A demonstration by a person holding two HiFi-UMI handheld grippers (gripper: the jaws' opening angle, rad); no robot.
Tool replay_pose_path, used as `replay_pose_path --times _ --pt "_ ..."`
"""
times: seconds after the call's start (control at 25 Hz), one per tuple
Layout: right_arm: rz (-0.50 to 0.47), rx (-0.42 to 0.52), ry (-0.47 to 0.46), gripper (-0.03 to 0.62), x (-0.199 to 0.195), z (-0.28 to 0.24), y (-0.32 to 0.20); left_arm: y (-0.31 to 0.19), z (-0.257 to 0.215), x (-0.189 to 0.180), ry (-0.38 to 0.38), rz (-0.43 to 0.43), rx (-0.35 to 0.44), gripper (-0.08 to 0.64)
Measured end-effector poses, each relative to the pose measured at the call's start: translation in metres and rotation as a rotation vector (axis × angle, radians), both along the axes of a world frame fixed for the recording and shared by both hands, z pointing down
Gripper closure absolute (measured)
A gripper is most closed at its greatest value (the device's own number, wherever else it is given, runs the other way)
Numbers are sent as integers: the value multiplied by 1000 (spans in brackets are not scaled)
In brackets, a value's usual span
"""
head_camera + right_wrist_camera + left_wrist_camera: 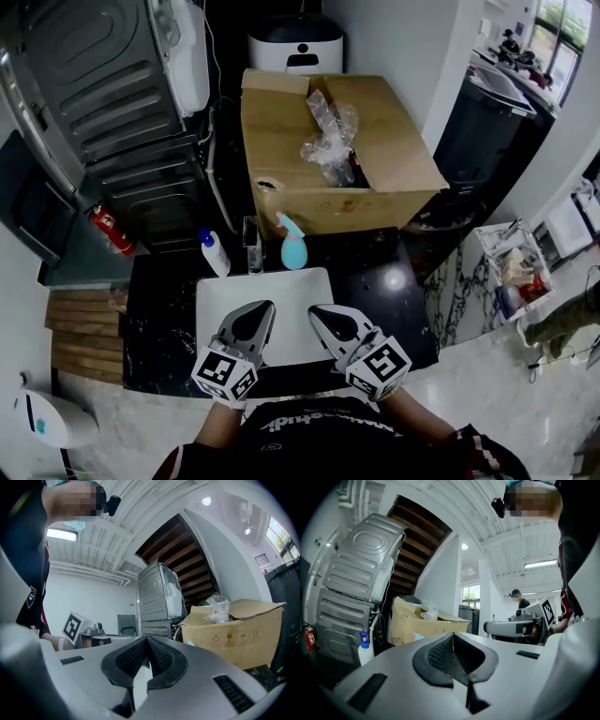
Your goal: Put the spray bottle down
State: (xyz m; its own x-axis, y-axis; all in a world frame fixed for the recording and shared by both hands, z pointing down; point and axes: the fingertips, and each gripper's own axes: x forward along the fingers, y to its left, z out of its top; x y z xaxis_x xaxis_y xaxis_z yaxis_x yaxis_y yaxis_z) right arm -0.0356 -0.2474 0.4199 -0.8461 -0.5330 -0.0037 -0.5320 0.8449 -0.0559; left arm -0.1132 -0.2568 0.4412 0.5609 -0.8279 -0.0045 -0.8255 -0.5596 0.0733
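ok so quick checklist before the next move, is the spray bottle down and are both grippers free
1. Spray bottle set down: ok, it stands upright on the black counter, in front of the cardboard box.
2. Right gripper empty: ok, jaws together, nothing between them.
3. Left gripper empty: ok, jaws together, nothing between them.
4. Grippers clear of the bottle: ok, both hang apart from it over the white surface.
5. White bottle with blue cap undisturbed: ok, upright to the spray bottle's left.
6. Spray bottle's footing firm: cannot tell.

Teal spray bottle (293,249) stands upright on countertop (361,258).
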Motion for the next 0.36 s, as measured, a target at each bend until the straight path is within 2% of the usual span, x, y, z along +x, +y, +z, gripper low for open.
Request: replay_pose_path --times 0.36 --pt "1 10 -1 555 -2 7 4 5 7 -1 15 0 -24 545"
